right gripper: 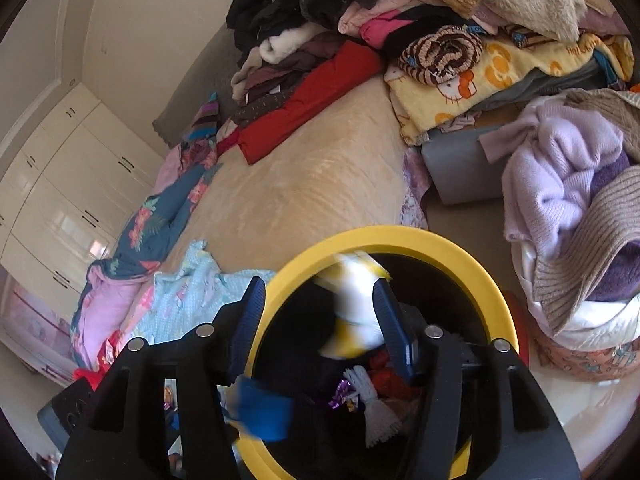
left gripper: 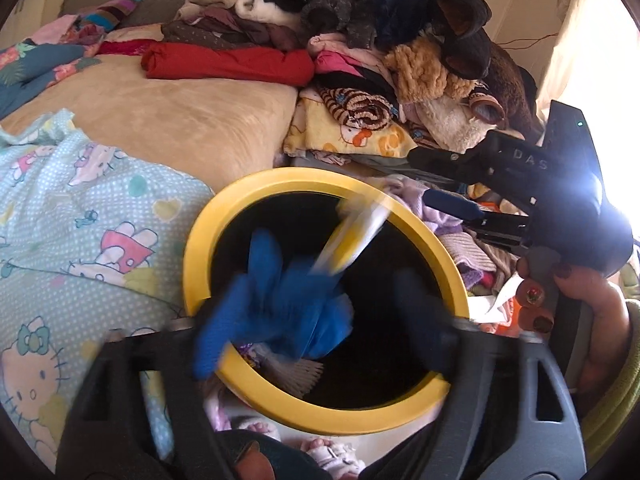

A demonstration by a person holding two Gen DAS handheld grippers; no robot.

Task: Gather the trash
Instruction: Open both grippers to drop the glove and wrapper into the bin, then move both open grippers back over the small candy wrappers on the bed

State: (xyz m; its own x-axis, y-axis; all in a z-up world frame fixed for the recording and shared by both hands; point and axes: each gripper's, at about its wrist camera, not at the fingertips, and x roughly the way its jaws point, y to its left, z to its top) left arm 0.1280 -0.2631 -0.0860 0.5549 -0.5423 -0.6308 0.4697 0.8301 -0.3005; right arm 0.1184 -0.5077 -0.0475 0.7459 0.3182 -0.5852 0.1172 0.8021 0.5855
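Note:
A black bin with a yellow rim stands beside the bed, under both grippers. My left gripper is open over its mouth. A blurred blue crumpled piece hangs loose between its fingers, over the bin. My right gripper is open above the far rim. A blurred white and yellow wrapper lies against its right pad, clear of the left one. Inside the bin are a white fringed thing, a purple foil wrapper and something red.
The beige bed carries a high pile of clothes at the back and a pale blue cartoon-print cloth near the bin. A basket of lilac and brown knitwear stands right of the bin. White wardrobes line the left wall.

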